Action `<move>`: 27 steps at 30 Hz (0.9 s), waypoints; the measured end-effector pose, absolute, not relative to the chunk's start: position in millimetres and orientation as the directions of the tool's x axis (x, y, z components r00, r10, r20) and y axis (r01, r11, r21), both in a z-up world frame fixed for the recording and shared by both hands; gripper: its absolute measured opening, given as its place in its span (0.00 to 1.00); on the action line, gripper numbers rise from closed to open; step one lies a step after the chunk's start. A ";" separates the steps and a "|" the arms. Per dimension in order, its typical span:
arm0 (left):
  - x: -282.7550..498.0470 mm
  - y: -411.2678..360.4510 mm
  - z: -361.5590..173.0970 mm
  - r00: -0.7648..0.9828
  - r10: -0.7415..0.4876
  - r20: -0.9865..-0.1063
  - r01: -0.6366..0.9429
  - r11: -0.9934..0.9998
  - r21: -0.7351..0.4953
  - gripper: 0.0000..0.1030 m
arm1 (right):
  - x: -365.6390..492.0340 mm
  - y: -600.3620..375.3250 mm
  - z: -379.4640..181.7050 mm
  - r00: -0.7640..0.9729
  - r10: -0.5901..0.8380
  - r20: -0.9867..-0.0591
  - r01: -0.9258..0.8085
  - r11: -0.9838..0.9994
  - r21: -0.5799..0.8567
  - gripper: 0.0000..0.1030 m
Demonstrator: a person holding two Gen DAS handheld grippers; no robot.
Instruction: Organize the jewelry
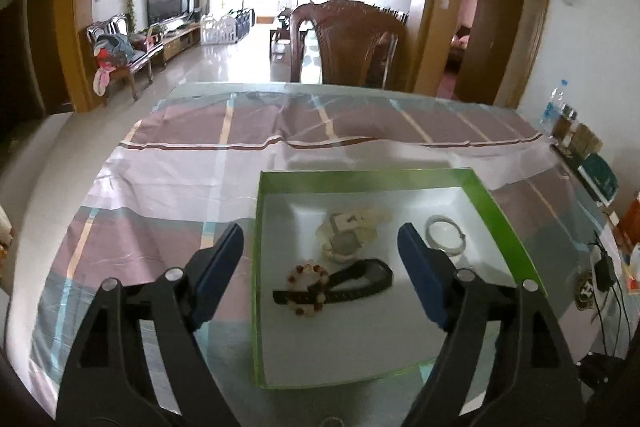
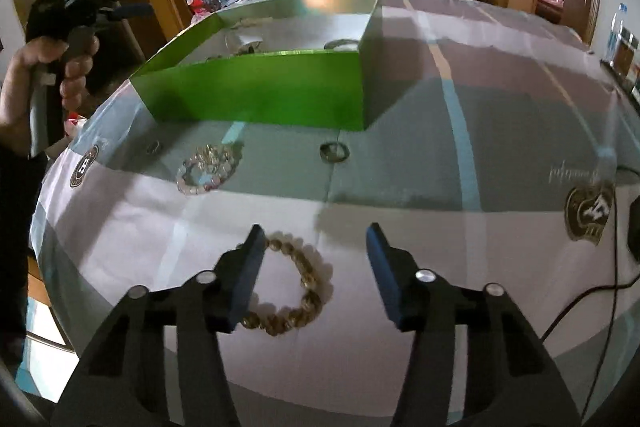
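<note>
A green box (image 1: pixel 500 211) with a white floor holds a black watch (image 1: pixel 352 281), a red and white bead bracelet (image 1: pixel 306 287), a pale watch (image 1: pixel 346 237) and a silver bangle (image 1: pixel 444 231). My left gripper (image 1: pixel 320 247) hangs open above the box, nothing between its fingers. In the right wrist view the green box (image 2: pixel 260 91) stands farther back. My right gripper (image 2: pixel 316 247) is open over a gold bead bracelet (image 2: pixel 296 287) lying on the cloth; its left finger (image 2: pixel 248 267) covers part of the bracelet. A clear bead bracelet (image 2: pixel 206 169) and a small ring (image 2: pixel 334 151) lie before the box.
A striped cloth (image 1: pixel 180 163) under glass covers the table. A wooden chair (image 1: pixel 348 39) stands at the far edge. Bottles and boxes (image 1: pixel 576 135) crowd the right edge, with black cables (image 2: pixel 592 291). A person's hand (image 2: pixel 36 75) holds the left gripper at upper left.
</note>
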State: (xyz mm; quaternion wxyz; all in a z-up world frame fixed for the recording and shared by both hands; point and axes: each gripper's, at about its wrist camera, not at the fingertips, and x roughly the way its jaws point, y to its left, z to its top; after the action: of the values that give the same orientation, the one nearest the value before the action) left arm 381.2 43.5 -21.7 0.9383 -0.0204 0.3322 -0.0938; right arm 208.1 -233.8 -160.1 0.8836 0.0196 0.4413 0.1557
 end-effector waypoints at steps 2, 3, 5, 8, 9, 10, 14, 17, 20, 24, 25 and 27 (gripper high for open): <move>358.6 49.8 -18.2 0.789 -0.193 -0.584 0.155 0.981 -0.115 0.82 | 207.4 -232.1 -162.7 0.558 0.293 -0.777 -0.269 0.949 0.165 0.47; 349.3 52.4 -15.8 0.803 -0.192 -0.564 0.149 0.981 -0.121 0.84 | 206.4 -228.9 -165.7 0.543 0.294 -0.787 -0.281 0.946 0.160 0.46; 316.2 60.7 -7.7 0.846 -0.179 -0.502 0.125 0.982 -0.140 0.88 | 199.9 -220.8 -173.6 0.513 0.291 -0.807 -0.303 0.942 0.146 0.43; 263.9 75.9 -0.5 0.888 -0.174 -0.426 0.109 0.979 -0.173 0.92 | 187.0 -212.6 -174.0 0.541 0.243 -0.805 -0.319 0.945 0.072 0.27; 248.3 79.9 0.1 0.897 -0.173 -0.408 0.104 0.977 -0.185 0.93 | 185.1 -213.7 -172.7 0.547 0.234 -0.804 -0.320 0.946 0.057 0.21; 230.8 84.6 -1.2 0.902 -0.175 -0.395 0.098 0.974 -0.206 0.93 | 184.4 -213.7 -172.8 0.551 0.228 -0.803 -0.320 0.946 0.049 0.11; 183.5 91.9 -13.4 0.901 -0.186 -0.391 0.098 0.967 -0.234 0.94 | 184.3 -215.4 -172.0 0.563 0.228 -0.794 -0.305 0.951 0.057 0.11; 159.8 94.9 -23.7 0.901 -0.163 -0.401 0.073 0.971 -0.229 0.94 | 179.8 -213.3 -153.0 0.591 0.272 -0.760 -0.321 0.943 0.088 0.11; 142.9 100.5 -33.2 0.889 -0.178 -0.421 0.071 0.964 -0.257 0.94 | 180.8 -209.1 -120.1 0.640 0.291 -0.711 -0.338 0.938 0.079 0.11; 128.5 102.4 -45.2 0.876 -0.178 -0.449 0.066 0.965 -0.253 0.94 | 200.3 -202.0 -59.7 0.729 0.306 -0.612 -0.353 0.934 0.047 0.11; 127.6 102.4 -47.6 0.870 -0.186 -0.456 0.070 0.963 -0.261 0.94 | 209.8 -200.3 -44.3 0.750 0.311 -0.584 -0.351 0.935 0.048 0.11; 124.7 101.4 -51.6 0.861 -0.199 -0.468 0.073 0.959 -0.272 0.94 | 228.8 -196.9 -26.5 0.769 0.315 -0.556 -0.349 0.936 0.048 0.11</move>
State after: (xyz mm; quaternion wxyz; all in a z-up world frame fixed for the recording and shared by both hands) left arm 124.7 101.4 -51.6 0.9567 -0.1234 0.2538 -0.0711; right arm 228.8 -196.9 -26.5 0.9401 -0.0292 0.2901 0.1766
